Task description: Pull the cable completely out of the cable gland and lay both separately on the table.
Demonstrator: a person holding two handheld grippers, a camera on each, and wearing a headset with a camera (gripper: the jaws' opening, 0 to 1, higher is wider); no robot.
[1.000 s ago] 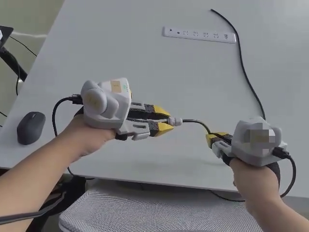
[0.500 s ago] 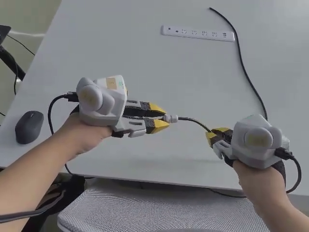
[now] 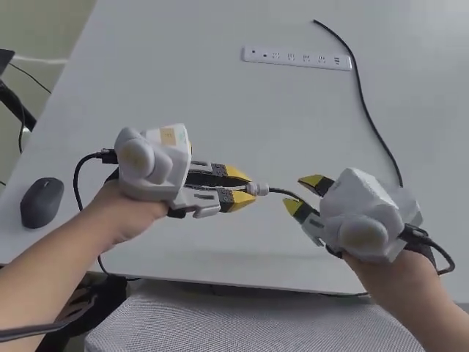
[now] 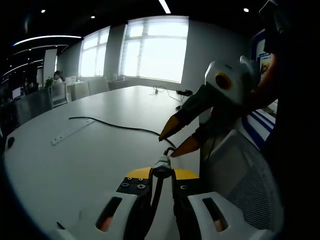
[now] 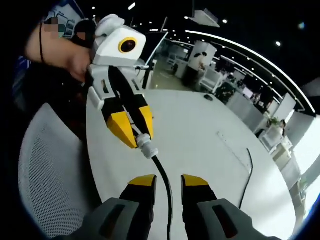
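My left gripper (image 3: 246, 188) is held above the table's near edge, shut on the small white cable gland (image 3: 258, 189). A black cable (image 3: 282, 193) leaves the gland and curves toward my right gripper (image 3: 306, 195), whose yellow jaws stand open around it. In the right gripper view the cable (image 5: 163, 176) runs loose between my right gripper (image 5: 169, 183) jaws up to the gland (image 5: 146, 144), pinched by the left gripper (image 5: 135, 131). In the left gripper view the gland (image 4: 162, 163) sits at the tips of my left gripper (image 4: 161, 174), with the right gripper (image 4: 175, 140) just beyond.
A white power strip (image 3: 297, 58) lies at the far side of the grey table (image 3: 183, 95), its black cord (image 3: 366, 110) trailing down the right. A dark mouse (image 3: 42, 202) rests at the left edge. A mesh chair seat (image 3: 242, 323) is below the table's front edge.
My right gripper has opened and let go of the cable, rolling and moving left toward the gland. The left gripper still holds the gland, almost unmoved.
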